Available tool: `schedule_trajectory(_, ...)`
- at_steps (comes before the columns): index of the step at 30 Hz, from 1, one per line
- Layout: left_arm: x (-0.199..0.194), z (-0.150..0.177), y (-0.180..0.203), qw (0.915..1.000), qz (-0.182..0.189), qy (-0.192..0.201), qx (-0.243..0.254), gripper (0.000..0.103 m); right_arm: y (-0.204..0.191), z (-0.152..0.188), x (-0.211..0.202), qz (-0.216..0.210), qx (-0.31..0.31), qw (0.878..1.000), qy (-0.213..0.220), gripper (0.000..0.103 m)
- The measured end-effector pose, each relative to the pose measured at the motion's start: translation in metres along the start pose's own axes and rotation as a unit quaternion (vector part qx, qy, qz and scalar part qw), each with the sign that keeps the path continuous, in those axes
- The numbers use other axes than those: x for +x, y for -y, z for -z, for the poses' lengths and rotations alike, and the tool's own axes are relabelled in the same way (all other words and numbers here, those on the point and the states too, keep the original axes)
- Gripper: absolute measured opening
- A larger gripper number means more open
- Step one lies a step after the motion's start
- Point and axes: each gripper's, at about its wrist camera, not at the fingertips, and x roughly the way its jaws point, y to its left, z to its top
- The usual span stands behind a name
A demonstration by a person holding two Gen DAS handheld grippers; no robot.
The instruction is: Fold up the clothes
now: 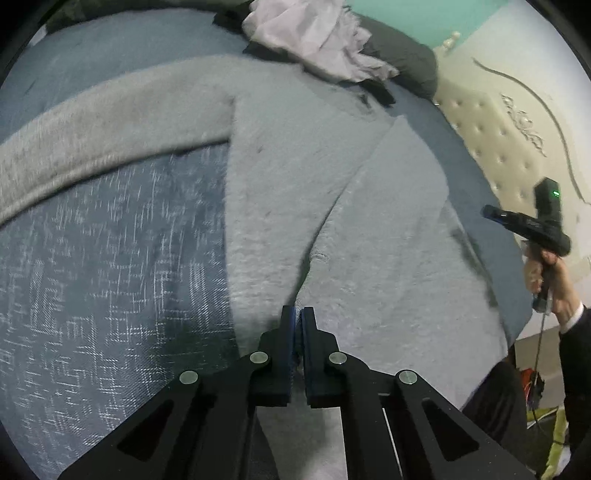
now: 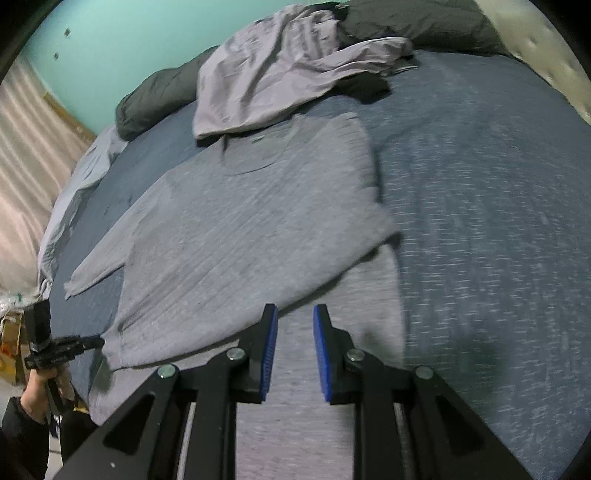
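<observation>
A grey ribbed sweater [image 2: 236, 229] is lying flat on the blue bedspread [image 2: 480, 221], filling the middle of the right wrist view. Its long axis is running from the hem at the lower left of the frame up to the neckline [image 2: 258, 162] near the upper centre, so the collar is pointing toward the pile of clothes at the top. One sleeve [image 2: 96, 273] is stretching out toward the left edge; the other side is lying folded over the body, its edge slanting down to the lower centre.

The left gripper [image 1: 297, 317] is sitting pressed together on the sweater's hem, a bit of grey cloth pinched between its blue pads; in the right wrist view it is showing small at the lower left [image 2: 92, 341], touching the hem corner.

The right gripper [image 2: 294, 314] is hovering over the fabric with its jaws spread apart, nothing between them.

A lilac shirt [image 2: 266, 70] is lying crumpled at the top, covering part of a dark pillow [image 2: 424, 26] and a black garment [image 2: 365, 86] whose shape is hard to make out. Motion blur is smearing the sweater's right edge.
</observation>
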Motion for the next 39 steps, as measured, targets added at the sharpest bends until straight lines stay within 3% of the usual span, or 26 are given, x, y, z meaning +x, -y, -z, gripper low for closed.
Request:
schedule_trajectory(3, 0.001, 0.0, -0.005, 1.0, -0.003, 0.002, -0.007, 0.006, 0.018, -0.002, -0.006, 0.016, 0.015, 1.0, 0.008, 0.019)
schedule_trajectory(5, -0.004, -0.001, -0.005, 0.9999, -0.001, 0.014, -0.008, 0.013, 0.031, -0.003, -0.008, 0.026, 0.023, 0.999, 0.011, 0.019)
schedule_trajectory(7, -0.013, -0.005, -0.002, 0.9995, -0.003, 0.031, -0.006, 0.028, 0.043, -0.004, -0.007, 0.034, 0.029, 0.999, 0.012, 0.019)
schedule_trajectory(14, -0.017, -0.03, 0.025, 0.9965, 0.038, 0.074, 0.006, 0.029, 0.06, -0.014, 0.016, 0.048, 0.021, 0.998, 0.016, 0.019)
schedule_trajectory(20, 0.029, -0.053, 0.052, 0.9945, 0.08, 0.066, 0.014, 0.029, 0.065, -0.025, 0.045, 0.057, -0.003, 0.998, 0.006, 0.019)
schedule_trajectory(28, 0.077, -0.057, 0.057, 0.9954, 0.084, 0.04, 0.02, 0.029, 0.064, -0.04, 0.078, 0.063, -0.047, 0.997, -0.002, 0.019)
schedule_trajectory(39, 0.106, -0.056, 0.044, 0.9962, 0.076, 0.039, 0.015, 0.029, 0.056, -0.054, 0.093, 0.045, -0.061, 0.996, 0.05, 0.019)
